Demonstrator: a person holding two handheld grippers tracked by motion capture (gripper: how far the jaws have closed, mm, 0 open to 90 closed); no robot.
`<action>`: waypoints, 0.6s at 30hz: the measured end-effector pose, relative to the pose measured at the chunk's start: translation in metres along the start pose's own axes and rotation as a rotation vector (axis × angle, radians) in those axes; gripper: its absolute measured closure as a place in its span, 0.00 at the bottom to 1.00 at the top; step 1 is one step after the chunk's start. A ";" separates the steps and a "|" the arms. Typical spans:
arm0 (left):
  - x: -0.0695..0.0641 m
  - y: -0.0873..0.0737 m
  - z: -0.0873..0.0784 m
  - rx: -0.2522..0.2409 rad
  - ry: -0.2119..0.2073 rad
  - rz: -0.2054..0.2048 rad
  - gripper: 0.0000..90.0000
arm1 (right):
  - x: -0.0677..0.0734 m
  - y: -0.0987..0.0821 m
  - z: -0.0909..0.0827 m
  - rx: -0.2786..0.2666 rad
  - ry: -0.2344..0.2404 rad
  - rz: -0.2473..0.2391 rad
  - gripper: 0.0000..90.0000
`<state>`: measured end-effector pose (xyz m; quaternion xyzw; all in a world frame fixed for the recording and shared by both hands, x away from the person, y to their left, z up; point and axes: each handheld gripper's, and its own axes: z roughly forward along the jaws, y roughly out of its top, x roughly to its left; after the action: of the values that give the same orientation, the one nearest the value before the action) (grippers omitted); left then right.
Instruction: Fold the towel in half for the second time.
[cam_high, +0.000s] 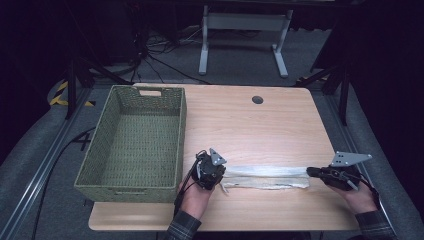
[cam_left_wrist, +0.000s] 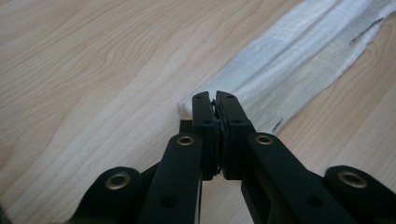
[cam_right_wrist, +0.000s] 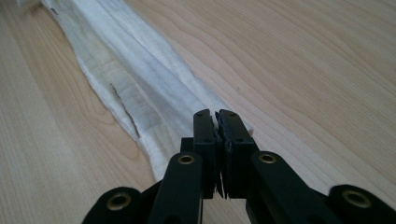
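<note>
1. A green woven basket (cam_high: 132, 142) sits at 9 o'clock on the wooden worktop (cam_high: 250, 125).
2. The left gripper (cam_high: 216, 176) is just right of the basket's near corner, at 6 o'clock; its jaws are clenched on the left end of the white cloth (cam_high: 265, 177).
3. The cloth lies folded in a long narrow strip across the near edge, stretched between both grippers.
4. The right gripper (cam_high: 312, 172), at 4 o'clock, has its jaws clenched on the cloth's right end.
</note>
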<state>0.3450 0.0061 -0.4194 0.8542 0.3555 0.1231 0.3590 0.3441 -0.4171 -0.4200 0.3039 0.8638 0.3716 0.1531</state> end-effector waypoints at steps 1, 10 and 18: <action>-0.002 -0.001 0.000 0.002 -0.005 -0.007 0.97 | 0.001 -0.001 -0.001 -0.002 0.002 0.000 0.96; -0.006 -0.012 0.005 0.050 -0.038 -0.016 0.97 | 0.008 -0.010 -0.001 0.025 0.032 0.005 0.96; -0.007 -0.008 -0.002 -0.002 -0.052 -0.014 0.87 | 0.012 -0.009 -0.011 -0.027 0.059 0.020 0.89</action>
<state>0.3351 0.0067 -0.4231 0.8542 0.3517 0.0986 0.3699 0.3258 -0.4202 -0.4197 0.2992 0.8598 0.3937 0.1277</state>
